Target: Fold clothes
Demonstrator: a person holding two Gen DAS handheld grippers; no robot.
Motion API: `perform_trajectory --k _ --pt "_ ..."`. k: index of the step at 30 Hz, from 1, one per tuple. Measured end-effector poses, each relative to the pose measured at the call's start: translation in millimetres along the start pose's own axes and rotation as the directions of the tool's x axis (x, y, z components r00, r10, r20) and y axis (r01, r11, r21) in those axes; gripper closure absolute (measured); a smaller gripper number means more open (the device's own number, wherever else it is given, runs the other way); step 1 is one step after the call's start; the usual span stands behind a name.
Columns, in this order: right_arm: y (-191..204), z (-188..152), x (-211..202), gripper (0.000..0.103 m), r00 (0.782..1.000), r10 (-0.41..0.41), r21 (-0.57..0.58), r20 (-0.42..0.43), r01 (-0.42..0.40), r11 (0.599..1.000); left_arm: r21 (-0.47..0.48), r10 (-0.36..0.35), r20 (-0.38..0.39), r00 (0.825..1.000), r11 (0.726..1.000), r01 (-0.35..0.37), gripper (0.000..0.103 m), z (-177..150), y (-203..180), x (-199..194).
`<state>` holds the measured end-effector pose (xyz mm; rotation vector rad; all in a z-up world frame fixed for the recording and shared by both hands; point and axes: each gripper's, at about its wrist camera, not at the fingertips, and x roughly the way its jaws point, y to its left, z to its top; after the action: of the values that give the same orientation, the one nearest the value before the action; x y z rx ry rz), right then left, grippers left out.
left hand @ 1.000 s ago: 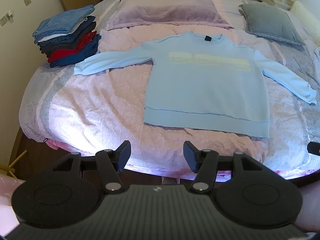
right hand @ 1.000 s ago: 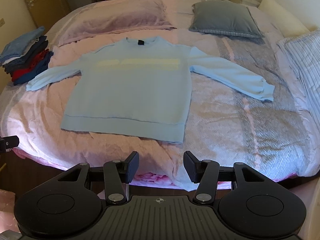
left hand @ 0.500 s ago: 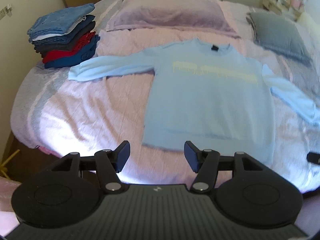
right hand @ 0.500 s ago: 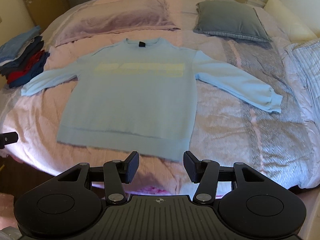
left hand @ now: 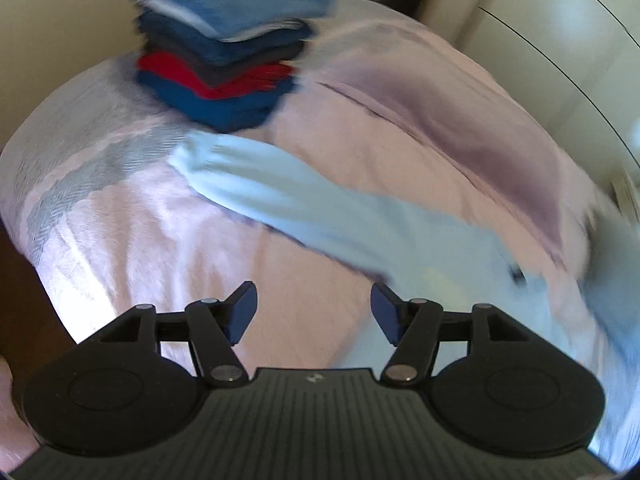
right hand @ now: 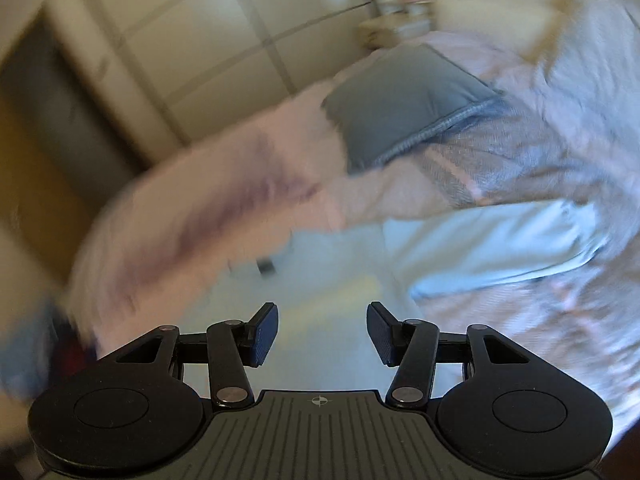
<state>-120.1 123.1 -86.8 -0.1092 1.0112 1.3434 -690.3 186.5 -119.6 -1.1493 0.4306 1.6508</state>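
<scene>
Blurrily, a light blue sweatshirt [left hand: 360,216] lies flat on a pink bed [left hand: 120,232]. Its one sleeve reaches toward a stack of folded clothes [left hand: 224,56]. Above the sweatshirt, the left gripper [left hand: 314,308] has just been opening, jaws wide and empty. The right gripper [right hand: 322,326] also hangs above it, jaws apart, holding nothing, near a grey pillow [right hand: 400,100].

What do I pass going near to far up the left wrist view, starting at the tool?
Left tool, open and holding nothing → bare pink bedspread → light blue sweatshirt sleeve → stack of folded clothes → cream wall.
</scene>
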Motion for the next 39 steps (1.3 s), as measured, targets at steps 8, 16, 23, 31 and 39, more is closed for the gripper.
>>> perform_trajectory --k 8,16,23,31,39 --pt "-21.4 2.2 109.9 0.039 0.978 -0.094 0.27 -0.183 0.143 0.952 -0.478 -0.022 -0.068 0.997 0.878 -0.013 0.044 59.2 101.4 121.4" --pt "-29.2 -45.5 189.6 0.039 0.925 -0.182 0.242 -0.333 0.27 0.932 -0.619 0.021 -0.055 0.998 0.784 -0.051 0.045 62.5 154.1 212.5" --pt "-43.0 -58.5 220.4 0.039 0.917 -0.167 0.194 -0.362 0.249 0.949 -0.609 0.006 0.097 0.995 0.791 0.055 0.08 59.6 156.2 238.5" --pt "-71.4 -55.2 234.0 0.039 0.917 -0.14 0.135 -0.375 0.204 0.97 -0.382 -0.019 0.281 0.959 0.915 0.13 0.098 66.7 91.8 196.7" --pt "-103.0 -16.5 217.5 0.039 0.943 -0.13 0.079 -0.306 0.161 0.984 0.1 -0.552 0.3 0.778 0.829 0.55 0.098 17.3 -122.7 100.5"
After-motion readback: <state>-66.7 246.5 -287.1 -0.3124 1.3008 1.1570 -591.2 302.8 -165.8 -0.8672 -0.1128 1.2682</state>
